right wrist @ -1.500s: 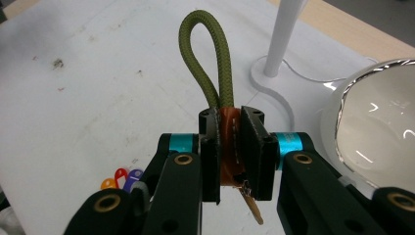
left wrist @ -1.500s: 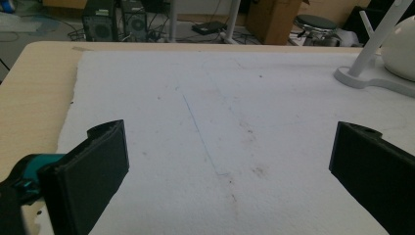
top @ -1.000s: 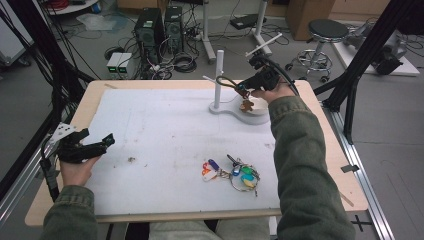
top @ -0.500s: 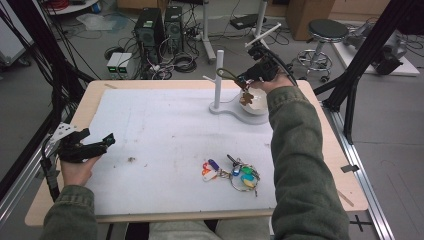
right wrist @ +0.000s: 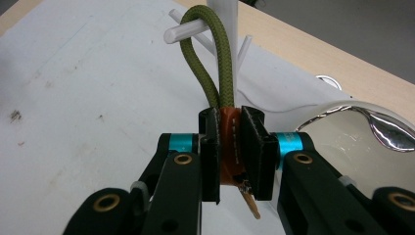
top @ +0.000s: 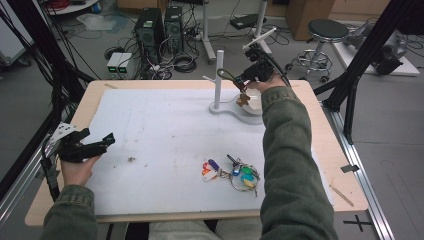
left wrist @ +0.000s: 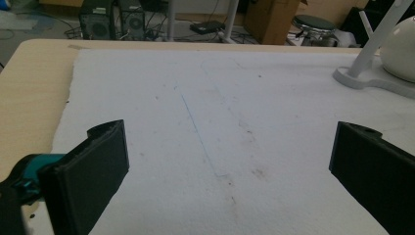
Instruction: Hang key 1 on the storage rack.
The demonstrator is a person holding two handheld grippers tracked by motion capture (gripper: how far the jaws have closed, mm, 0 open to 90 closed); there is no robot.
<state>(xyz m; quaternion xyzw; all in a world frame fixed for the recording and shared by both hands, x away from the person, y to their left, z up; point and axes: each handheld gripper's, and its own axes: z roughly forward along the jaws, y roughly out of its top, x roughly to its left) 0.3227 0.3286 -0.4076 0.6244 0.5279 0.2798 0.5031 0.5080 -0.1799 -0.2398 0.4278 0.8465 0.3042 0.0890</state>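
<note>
Right gripper [right wrist: 230, 152] raised; olive cord loop [right wrist: 215, 58] now over peg [right wrist: 183, 30] (fingers pinching orange tag [right wrist: 229, 147]); left gripper [left wrist: 230, 161] spread.

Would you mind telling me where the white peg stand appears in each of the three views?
High view: the stand rises at upper centre, just left of the right gripper.
Left gripper view: its base sits at the far right edge, beside a cream dome.
Right gripper view: its pegs are at top centre, an olive cord loop over one.
Shared landmark: the white mat.
</note>
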